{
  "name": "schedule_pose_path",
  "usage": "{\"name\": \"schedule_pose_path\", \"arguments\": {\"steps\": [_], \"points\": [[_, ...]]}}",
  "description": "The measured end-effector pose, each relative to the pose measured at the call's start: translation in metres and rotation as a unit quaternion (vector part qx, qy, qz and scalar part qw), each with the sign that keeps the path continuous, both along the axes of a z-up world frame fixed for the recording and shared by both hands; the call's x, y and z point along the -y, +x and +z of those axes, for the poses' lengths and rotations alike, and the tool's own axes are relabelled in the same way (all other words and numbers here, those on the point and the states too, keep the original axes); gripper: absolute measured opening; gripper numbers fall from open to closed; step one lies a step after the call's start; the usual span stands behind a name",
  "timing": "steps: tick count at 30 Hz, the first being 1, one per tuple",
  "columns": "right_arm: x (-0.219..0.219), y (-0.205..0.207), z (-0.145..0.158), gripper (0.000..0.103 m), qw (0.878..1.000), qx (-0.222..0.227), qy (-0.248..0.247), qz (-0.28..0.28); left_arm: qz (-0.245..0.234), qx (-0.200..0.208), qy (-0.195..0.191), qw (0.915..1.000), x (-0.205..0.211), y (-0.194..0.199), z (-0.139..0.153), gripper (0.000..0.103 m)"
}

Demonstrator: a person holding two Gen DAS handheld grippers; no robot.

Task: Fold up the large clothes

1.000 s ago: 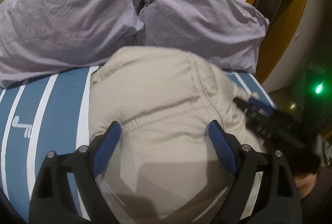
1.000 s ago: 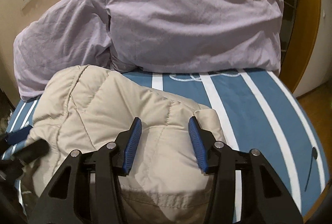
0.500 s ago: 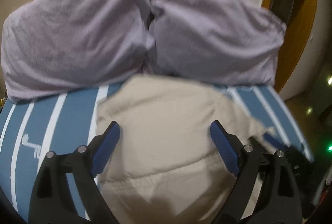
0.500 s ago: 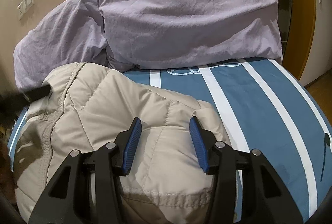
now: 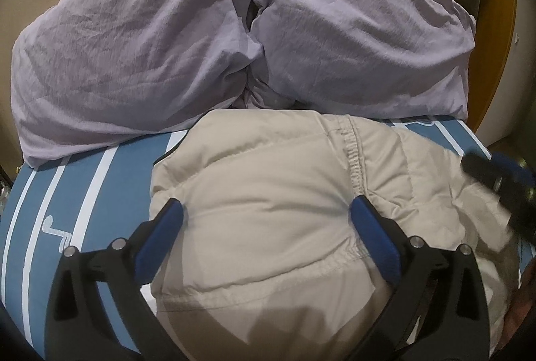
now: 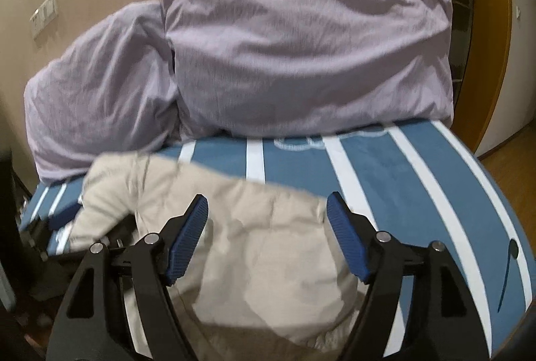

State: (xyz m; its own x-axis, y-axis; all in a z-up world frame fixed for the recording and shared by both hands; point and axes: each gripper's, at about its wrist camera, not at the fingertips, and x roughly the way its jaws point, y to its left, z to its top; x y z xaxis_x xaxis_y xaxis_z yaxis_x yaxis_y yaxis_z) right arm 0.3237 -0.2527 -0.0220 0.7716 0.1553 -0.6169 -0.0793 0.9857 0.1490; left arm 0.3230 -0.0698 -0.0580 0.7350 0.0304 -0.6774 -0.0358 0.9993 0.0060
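Observation:
A beige quilted jacket (image 5: 274, 193) lies folded in a bundle on the blue striped bed; it also shows in the right wrist view (image 6: 261, 247). My left gripper (image 5: 264, 210) is open and empty, its blue pads spread wide just above the jacket. My right gripper (image 6: 266, 210) is open and empty above the jacket's right part. The right gripper also shows blurred at the right edge of the left wrist view (image 5: 502, 183). The left gripper shows dark at the lower left of the right wrist view (image 6: 67, 227).
Two lilac pillows (image 5: 150, 59) (image 6: 301, 59) lean against the beige wall at the head of the bed. The blue bedcover with white stripes (image 6: 418, 187) extends right to the bed edge. A wooden door frame (image 6: 485, 59) stands at the right.
My right gripper has opened from a narrow gap to wide and has pulled back. My left gripper stays open and has tilted to look more at the pillows.

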Motion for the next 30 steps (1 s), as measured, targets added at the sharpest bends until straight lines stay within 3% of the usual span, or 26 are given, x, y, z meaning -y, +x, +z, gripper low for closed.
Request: {"name": "schedule_pose_path", "arguments": {"steps": [3, 6, 8, 30], "points": [[0.002, 0.009, -0.001, 0.075, 1.0, -0.001, -0.016, -0.01, 0.004, 0.002, -0.004, 1.0, 0.0, 0.0, -0.001, 0.101], [0.003, 0.016, -0.024, 0.075, 0.999, -0.033, -0.028, -0.016, 0.002, 0.004, -0.01, 0.9999, -0.001, 0.0, -0.001, 0.101], [0.003, 0.015, -0.034, 0.075, 0.999, -0.03, -0.026, -0.019, -0.003, 0.005, -0.015, 0.9999, -0.001, -0.001, -0.001, 0.101], [0.006, 0.024, -0.064, 0.078, 0.999, -0.043, -0.009, -0.028, -0.005, 0.008, -0.03, 0.9995, 0.001, 0.005, -0.01, 0.101]]}}
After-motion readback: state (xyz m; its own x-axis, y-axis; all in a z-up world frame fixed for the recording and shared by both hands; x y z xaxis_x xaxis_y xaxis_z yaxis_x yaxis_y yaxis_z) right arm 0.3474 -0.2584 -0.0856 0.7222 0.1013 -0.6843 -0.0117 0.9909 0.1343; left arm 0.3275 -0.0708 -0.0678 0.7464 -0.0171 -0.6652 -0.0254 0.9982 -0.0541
